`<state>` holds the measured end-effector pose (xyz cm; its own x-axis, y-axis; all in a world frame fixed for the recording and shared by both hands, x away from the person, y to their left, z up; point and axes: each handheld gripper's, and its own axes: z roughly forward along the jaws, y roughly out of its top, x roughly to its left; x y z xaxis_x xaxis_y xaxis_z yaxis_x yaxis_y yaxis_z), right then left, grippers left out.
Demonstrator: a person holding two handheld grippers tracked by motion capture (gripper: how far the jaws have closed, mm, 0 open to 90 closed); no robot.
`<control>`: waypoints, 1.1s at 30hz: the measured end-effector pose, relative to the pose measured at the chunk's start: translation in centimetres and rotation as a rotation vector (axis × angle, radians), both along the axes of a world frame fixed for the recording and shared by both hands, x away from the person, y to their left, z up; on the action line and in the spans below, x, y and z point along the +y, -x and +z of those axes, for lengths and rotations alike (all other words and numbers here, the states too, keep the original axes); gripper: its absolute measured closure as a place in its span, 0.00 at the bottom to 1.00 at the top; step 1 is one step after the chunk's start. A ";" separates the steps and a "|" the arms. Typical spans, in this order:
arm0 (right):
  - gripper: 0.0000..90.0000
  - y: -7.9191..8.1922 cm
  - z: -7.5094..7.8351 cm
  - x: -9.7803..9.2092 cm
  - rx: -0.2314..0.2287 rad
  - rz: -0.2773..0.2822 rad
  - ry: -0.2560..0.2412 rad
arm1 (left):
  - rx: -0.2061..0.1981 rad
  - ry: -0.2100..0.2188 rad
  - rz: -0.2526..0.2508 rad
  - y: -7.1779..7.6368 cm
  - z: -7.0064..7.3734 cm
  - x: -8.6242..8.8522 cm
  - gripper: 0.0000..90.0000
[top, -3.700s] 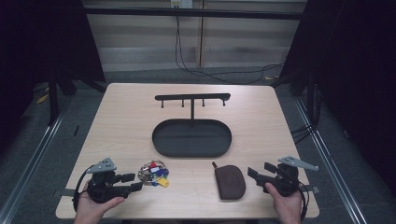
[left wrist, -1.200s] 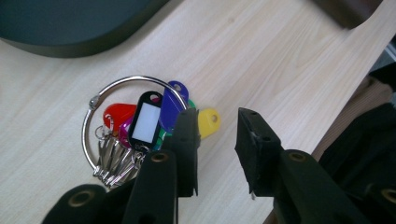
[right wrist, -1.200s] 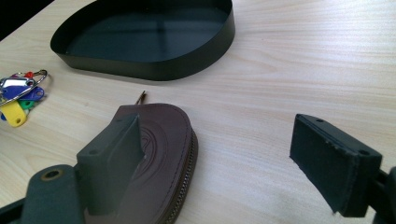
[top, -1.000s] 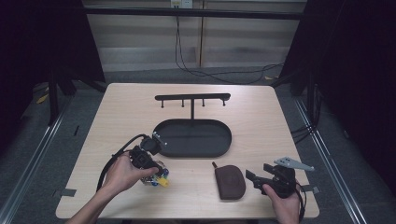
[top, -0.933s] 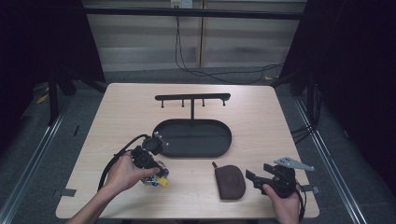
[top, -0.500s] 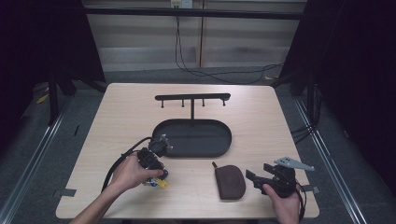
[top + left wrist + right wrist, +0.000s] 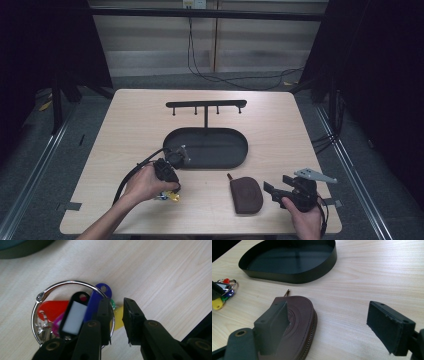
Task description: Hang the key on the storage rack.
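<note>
2 jaws of my left gripper (image 7: 116, 315) stand narrow, straddling the silver key ring with coloured plastic tags (image 7: 72, 315), not yet clamped on it, at the wooden table's (image 7: 125, 130) 7 o'clock. My right gripper (image 7: 337, 325) gapes wide beside the brown leather zip pouch (image 7: 299, 322), at 5 o'clock.

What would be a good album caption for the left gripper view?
Left gripper, jaws slightly apart, poised over a metal key ring of coloured tags on the wooden table.

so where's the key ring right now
In the high view the key ring lies near the table's front left, under the left gripper, left of the brown pouch.
</note>
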<state>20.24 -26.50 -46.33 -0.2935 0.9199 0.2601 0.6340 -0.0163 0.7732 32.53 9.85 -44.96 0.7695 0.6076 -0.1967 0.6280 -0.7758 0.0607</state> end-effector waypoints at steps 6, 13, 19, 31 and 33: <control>0.20 0.0 0.0 0.0 -0.001 0.000 -0.002 | -0.050 -0.047 -0.047 1.0 -0.3 -1.2 0.84; 0.20 0.0 0.0 0.0 0.003 -0.002 -0.006 | -0.014 -0.029 -0.058 1.4 -1.0 -1.8 0.88; 0.20 -0.1 0.0 0.0 0.004 -0.003 -0.005 | -0.017 -0.048 -0.088 1.7 -1.1 -2.1 0.90; 0.20 -0.2 -0.1 0.0 0.010 -0.004 -0.004 | -0.119 -0.115 -0.129 2.9 -1.1 -3.1 0.93; 0.20 -0.1 -0.1 0.0 0.009 -0.004 -0.005 | -0.111 -0.118 -0.139 2.8 -1.0 -3.1 0.98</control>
<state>20.38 -26.48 -46.42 -0.2875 0.9196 0.2676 0.6410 -0.0229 0.7672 29.74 6.70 -45.98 0.8604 0.5082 -0.0396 0.5093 -0.8601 0.0275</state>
